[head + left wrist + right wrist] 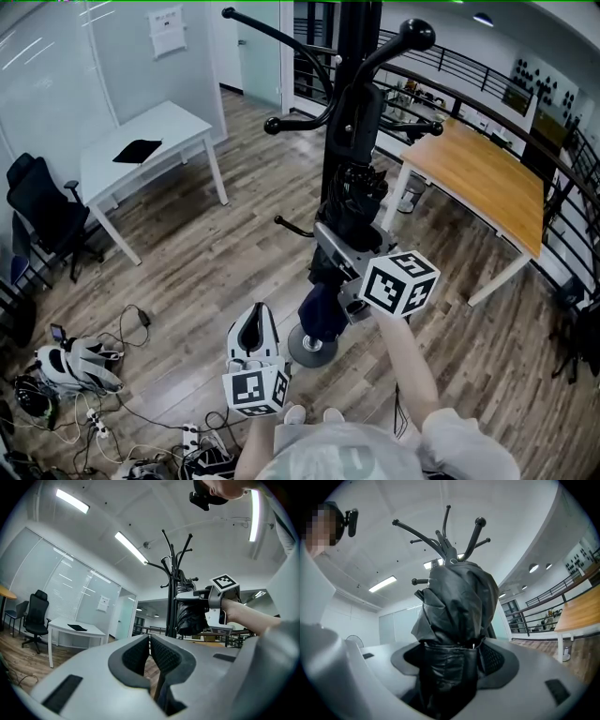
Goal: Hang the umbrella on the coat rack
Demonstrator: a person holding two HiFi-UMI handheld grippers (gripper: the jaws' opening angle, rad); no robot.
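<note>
The black coat rack (352, 37) stands straight ahead, its round base (312, 347) on the wood floor. A folded black umbrella (359, 117) hangs down along the pole; whether it rests on a hook I cannot tell. My right gripper (339, 264) reaches level to it, and in the right gripper view the umbrella (457, 602) fills the wide gap of that gripper (452, 656), its fabric touching both pads, with the rack's hooks (450, 550) above. My left gripper (255, 317) is lower and nearer, shut and empty (149, 653). The left gripper view shows the umbrella (190, 616) beside the rack (171, 573).
A white table (187, 122) with a flat black item (138, 150) stands at the left, a black office chair (42, 211) beside it. A wooden table (487, 183) and a railing (525, 122) lie to the right. Cables and devices (84, 375) litter the floor at lower left.
</note>
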